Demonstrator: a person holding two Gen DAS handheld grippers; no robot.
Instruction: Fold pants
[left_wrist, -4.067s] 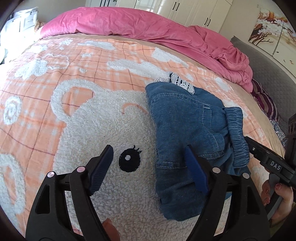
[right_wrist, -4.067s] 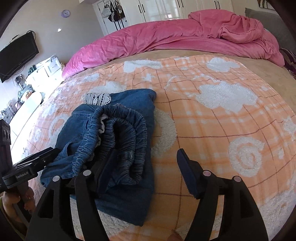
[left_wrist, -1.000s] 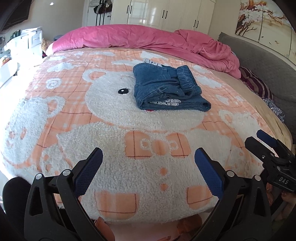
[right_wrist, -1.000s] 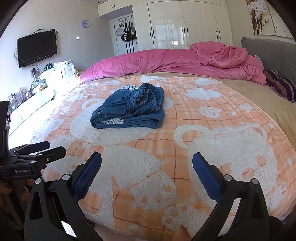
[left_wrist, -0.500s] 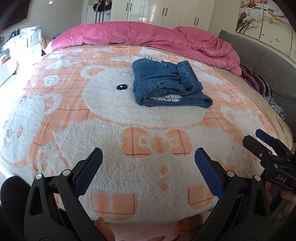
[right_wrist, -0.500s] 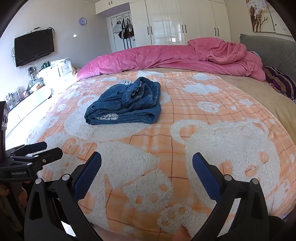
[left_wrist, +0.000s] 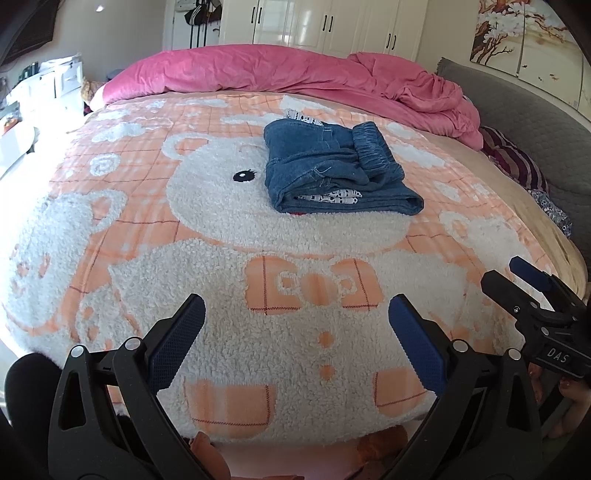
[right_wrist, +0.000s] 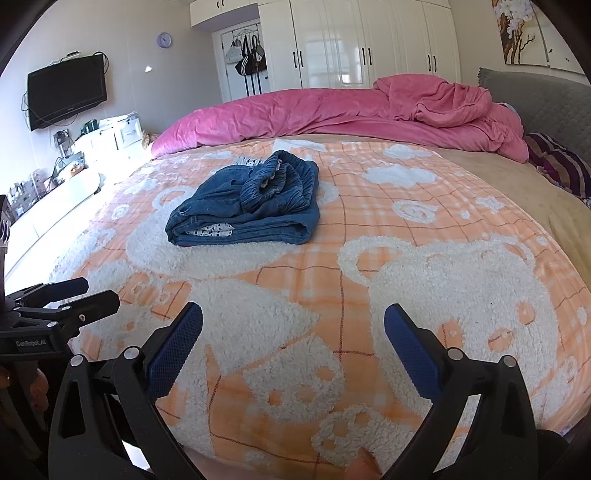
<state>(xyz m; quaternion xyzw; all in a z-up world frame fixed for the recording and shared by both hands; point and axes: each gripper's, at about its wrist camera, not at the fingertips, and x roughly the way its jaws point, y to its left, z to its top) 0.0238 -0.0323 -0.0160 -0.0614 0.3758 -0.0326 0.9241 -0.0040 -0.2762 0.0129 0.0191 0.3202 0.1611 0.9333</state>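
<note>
The blue denim pants lie folded in a compact stack on the orange and white bear blanket, elastic waistband on top and a patterned lining showing at the near edge. They also show in the right wrist view. My left gripper is open and empty, held near the bed's front edge, well short of the pants. My right gripper is open and empty, also near the front edge. Each gripper appears in the other's view: the right one at the side, the left one at the side.
A rumpled pink duvet lies across the far side of the bed. A grey headboard and a striped cushion are on the right. White wardrobes, a wall television and white shelves stand beyond.
Both grippers let go of the pants and drew back from them to the bed's front edge. Over the last second both views shifted only slightly. The pants stay folded in place.
</note>
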